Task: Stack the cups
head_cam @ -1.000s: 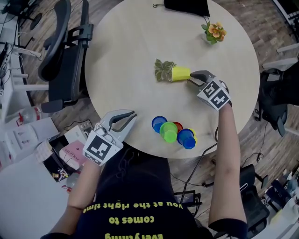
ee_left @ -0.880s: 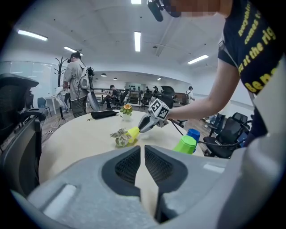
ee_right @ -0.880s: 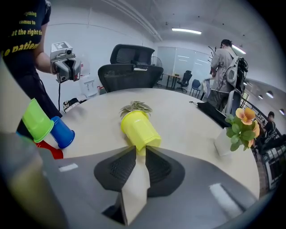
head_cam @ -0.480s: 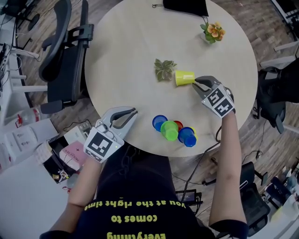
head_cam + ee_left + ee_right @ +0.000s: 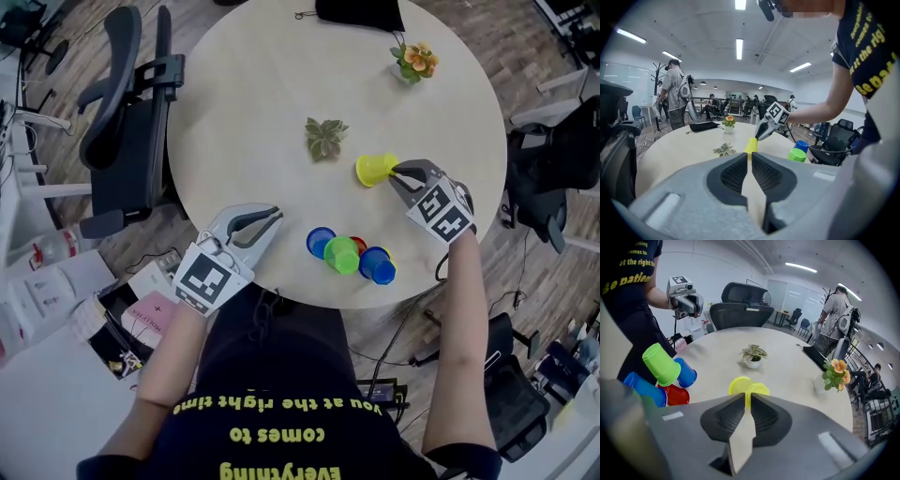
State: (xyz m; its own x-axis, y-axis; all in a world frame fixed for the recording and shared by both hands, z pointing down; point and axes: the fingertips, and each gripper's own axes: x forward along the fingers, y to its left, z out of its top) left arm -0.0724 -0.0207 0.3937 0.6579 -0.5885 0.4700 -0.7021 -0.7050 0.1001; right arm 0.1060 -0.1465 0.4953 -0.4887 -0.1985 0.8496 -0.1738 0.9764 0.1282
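Note:
My right gripper (image 5: pixel 397 172) holds a yellow cup (image 5: pixel 374 169) by its wall, the jaws still closing on it, just above the table's right side. In the right gripper view the yellow cup (image 5: pixel 743 384) sticks out past the jaws with its mouth facing away. A cluster of cups lies near the front edge: a blue cup (image 5: pixel 320 242), a green cup (image 5: pixel 341 255), a red cup (image 5: pixel 358 246) and another blue cup (image 5: pixel 377 266). My left gripper (image 5: pixel 271 217) hovers at the table's front-left edge, shut with nothing between its jaws.
A small leafy plant (image 5: pixel 324 138) stands mid-table, left of the yellow cup. A flower pot (image 5: pixel 413 60) and a black bag (image 5: pixel 358 11) sit at the far side of the round table (image 5: pixel 253 103). An office chair (image 5: pixel 127 94) stands at the left.
My right gripper has drawn the yellow cup away from the leafy plant, to the right and nearer me. The left gripper has barely shifted.

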